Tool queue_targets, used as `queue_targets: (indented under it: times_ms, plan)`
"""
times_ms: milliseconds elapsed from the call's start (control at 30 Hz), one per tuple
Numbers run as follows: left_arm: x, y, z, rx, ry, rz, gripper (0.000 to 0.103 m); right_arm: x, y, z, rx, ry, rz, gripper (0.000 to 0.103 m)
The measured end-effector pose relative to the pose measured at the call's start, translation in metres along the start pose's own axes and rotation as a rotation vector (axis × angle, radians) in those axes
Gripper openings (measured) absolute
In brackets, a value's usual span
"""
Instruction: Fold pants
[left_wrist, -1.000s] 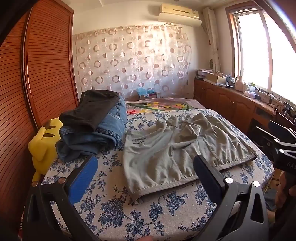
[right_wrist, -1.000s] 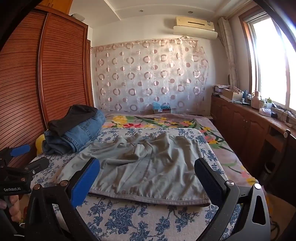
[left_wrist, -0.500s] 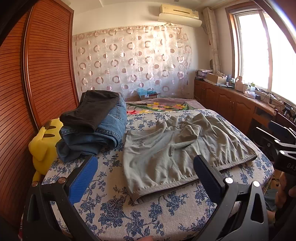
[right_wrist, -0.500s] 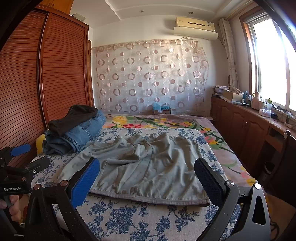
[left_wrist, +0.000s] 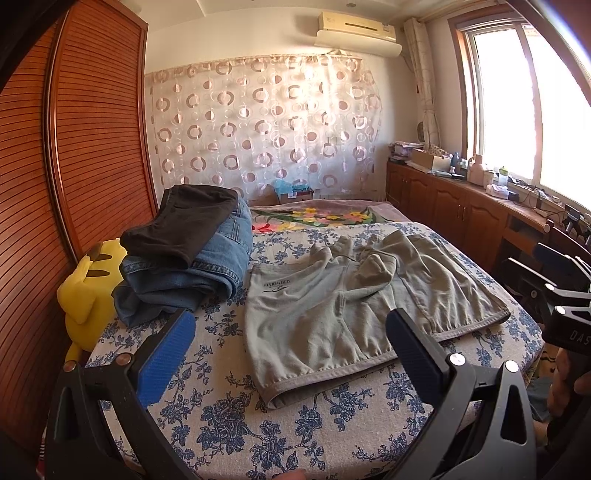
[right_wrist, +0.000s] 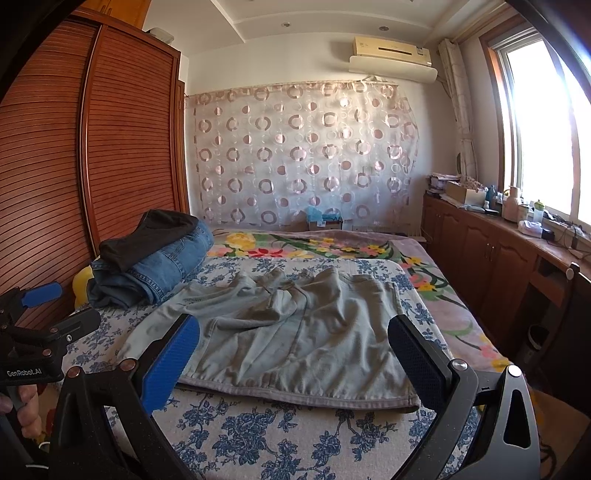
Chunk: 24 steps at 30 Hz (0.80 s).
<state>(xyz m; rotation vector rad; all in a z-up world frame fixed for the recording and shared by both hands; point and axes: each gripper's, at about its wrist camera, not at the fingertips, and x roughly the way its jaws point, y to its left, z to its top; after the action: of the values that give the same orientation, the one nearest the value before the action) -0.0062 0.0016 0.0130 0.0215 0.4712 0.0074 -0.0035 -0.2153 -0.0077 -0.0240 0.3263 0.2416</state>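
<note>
— Pants (left_wrist: 354, 306) lie spread on the bed (left_wrist: 229, 417), waistband nearest, rumpled legs trailing toward the jeans (left_wrist: 199, 273). Both claws hover wide open over the near edge, holding nothing

— So how should they start?

— I'd have the left claw (left_wrist: 291, 347) pinch one waistband corner, the right claw (right_wrist: 291, 350) the other, low to the cloth, then tug to flatten those wrinkles before folding

— Can you see the leg ends?

— No, they're bunched up; cuffs can't be made out, and the bed's near edge is cut off
</note>
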Motion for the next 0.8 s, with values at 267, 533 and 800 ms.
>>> queue_targets:
  times_ms: [267, 533, 800]
  plan:
    - [-0.0019, -0.0019, 0.0013, 0.002, -0.004, 0.002, 0.103, 0.0003, 0.0004, -0.0003, -0.001, 0.000, 0.000, 0.102]
    - [-0.0030, -0.0028, 0.0014, 0.004, -0.006, 0.005, 0.103, 0.0003, 0.0007, -0.0003, 0.000, 0.001, 0.003, 0.102]
    - [-0.0030, -0.0033, 0.0010, 0.004, -0.007, 0.003, 0.103, 0.0011, 0.0014, -0.0015, -0.002, 0.002, 0.004, 0.102]
